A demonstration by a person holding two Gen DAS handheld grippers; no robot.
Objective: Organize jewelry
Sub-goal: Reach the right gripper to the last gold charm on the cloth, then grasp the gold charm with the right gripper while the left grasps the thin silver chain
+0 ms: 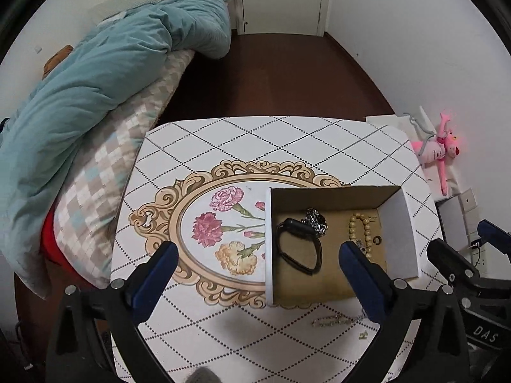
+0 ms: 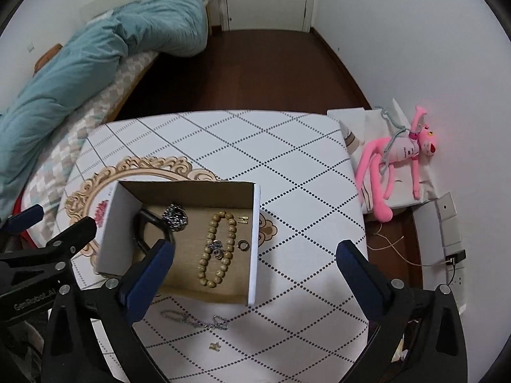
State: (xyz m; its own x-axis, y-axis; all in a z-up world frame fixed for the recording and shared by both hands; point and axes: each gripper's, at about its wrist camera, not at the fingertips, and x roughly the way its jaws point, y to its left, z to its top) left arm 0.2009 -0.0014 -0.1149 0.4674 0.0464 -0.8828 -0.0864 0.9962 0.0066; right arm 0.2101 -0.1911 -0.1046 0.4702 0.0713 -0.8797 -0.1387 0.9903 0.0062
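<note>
With both tools spread wide and empty, the thin chain [image 2: 194, 319] on the desk [image 2: 287, 166] could slip a shallow pinch.

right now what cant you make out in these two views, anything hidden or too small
- Black band, right wrist view: its near part is hidden behind a finger of the right gripper.
- Chain on the table, left wrist view: one end runs behind the left gripper finger.
- Small gold piece: too small to identify.
- Silver charm on the bead bracelet: shape unclear.
</note>
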